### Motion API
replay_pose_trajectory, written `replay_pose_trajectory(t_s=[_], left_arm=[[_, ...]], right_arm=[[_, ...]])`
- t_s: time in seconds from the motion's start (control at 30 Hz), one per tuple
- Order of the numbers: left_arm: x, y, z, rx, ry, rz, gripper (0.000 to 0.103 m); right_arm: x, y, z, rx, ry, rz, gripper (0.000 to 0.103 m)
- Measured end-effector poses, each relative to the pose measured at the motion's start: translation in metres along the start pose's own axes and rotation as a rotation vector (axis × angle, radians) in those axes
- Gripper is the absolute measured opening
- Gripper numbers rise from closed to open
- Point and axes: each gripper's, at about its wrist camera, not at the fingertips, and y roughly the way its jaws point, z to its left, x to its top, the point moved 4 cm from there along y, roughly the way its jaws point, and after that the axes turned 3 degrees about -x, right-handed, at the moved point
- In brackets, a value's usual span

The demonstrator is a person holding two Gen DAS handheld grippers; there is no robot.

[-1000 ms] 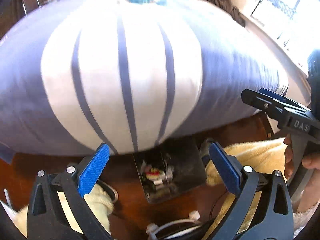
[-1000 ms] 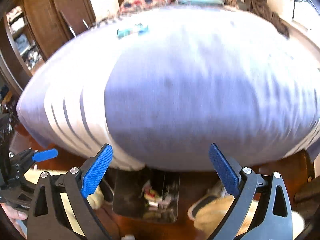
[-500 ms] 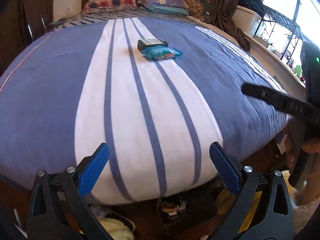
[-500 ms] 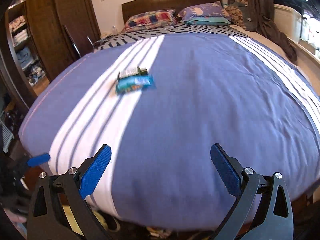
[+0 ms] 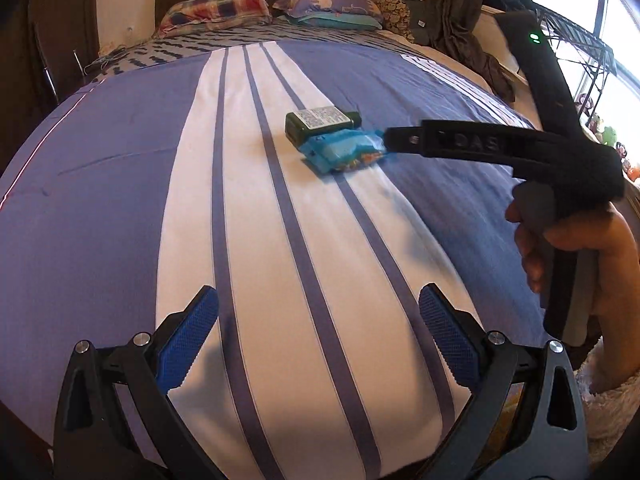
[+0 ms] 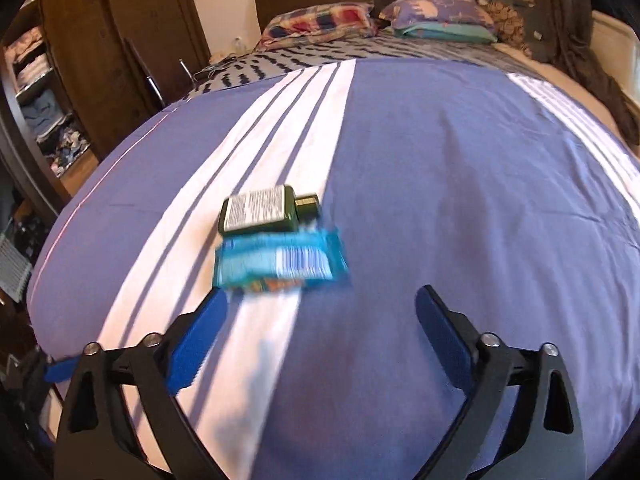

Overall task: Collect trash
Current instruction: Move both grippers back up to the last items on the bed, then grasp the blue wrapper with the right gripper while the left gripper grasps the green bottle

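Two pieces of trash lay on the bedspread (image 6: pixel 440 200) near the middle of the bed, at the white striped band: a blue snack wrapper (image 6: pixel 280 262) and, touching its far edge, a dark green bottle (image 6: pixel 266 214) lying flat on its side, label up

The wrapper appeared to be thin film, judged light, crinkly and slippery; a pinch across its short width near the middle would likely hold best, since an end seam might slide out. The bottle looked rigid and heavier, cap pointing right in the right wrist view; it would probably take a grip across the body

The right gripper (image 6: pixel 320 336) was just short of the wrapper, nothing between its fingers, jaws wide but beginning to close. The left gripper (image 5: pixel 318 332) hung over the foot of the bed, fingers spread, empty, well apart from both items

Room was ample: the cover lay bare on all sides, and the pillows (image 6: pixel 320 24) and bed edges stood well apart. The soft bedding would give under downward pressure. The bottle's contact with the wrapper risked being disturbed in a careless pick
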Motion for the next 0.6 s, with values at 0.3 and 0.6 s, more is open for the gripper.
replay_pose_trajectory(t_s=[0.3, 0.6], left_arm=[[0.021, 0.011, 0.006, 0.004, 0.011, -0.013, 0.095], [0.030, 0.020, 0.015, 0.016, 0.005, -0.007, 0.095]], right_arm=[[0.011, 0.046, 0.013, 0.041, 0.001, 0.092, 0.086], [0.019, 0.042, 0.025, 0.067, -0.039, 0.074, 0.047]])
